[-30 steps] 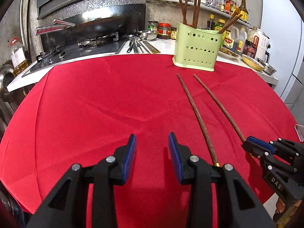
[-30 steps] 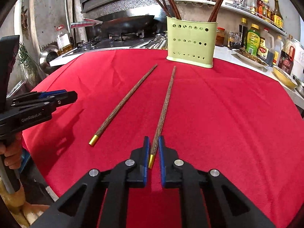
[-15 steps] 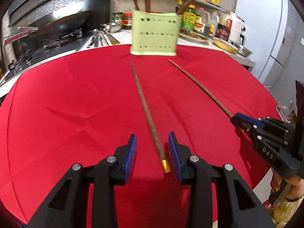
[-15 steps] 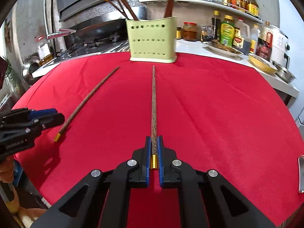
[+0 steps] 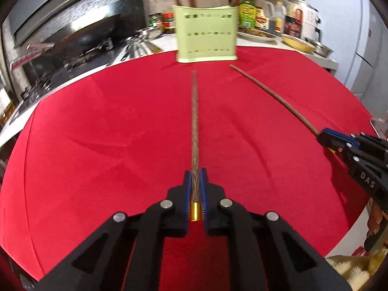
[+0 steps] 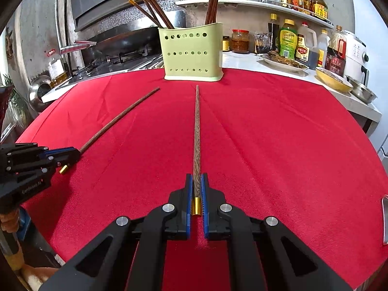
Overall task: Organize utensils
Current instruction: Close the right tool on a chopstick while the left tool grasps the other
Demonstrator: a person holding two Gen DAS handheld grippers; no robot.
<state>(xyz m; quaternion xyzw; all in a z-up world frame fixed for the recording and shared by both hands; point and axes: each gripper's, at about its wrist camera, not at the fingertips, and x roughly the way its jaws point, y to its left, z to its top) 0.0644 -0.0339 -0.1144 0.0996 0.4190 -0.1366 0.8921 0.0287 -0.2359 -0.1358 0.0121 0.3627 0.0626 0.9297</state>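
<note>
Left gripper [image 5: 195, 194], black plastic w/ blue ribbed pads, is pinching the left chopstick [image 5: 194, 126] near its gold metal cap; jaws have just been closing, stick now clamped between them. The stick, a thin dark wood rod w/ grainy brown texture, is running straight ahead over the red cloth [image 5: 97, 145] toward the holder, tip stopping short of it; it's blurred in the left view. Whether it's lying on the cloth or lifted off, can't tell.

Right gripper [image 6: 197, 194], same build, is squeezing the right chopstick [image 6: 197, 126] just above its gold cap, pads tight on both sides. That stick is also pointing at the holder, tapering to a fine tip near the holder's base.

The cloth is woven, matte, w/ soft creases, draping over a rounded table edge.

Past the tips, the pale green plastic holder [image 6: 191, 53] is standing upright on the cloth's far edge: rounded-rectangle shape, rows of round holes, two compartments. More gold-capped wooden chopsticks [image 6: 150, 9] are leaning out of its left side, others standing nearly upright on the right.

Behind it: white counter, steel stove w/ dark wok [image 6: 121, 41], glass jars & sauce bottles [image 6: 287, 38], yellow bowl [image 6: 333, 80].
</note>
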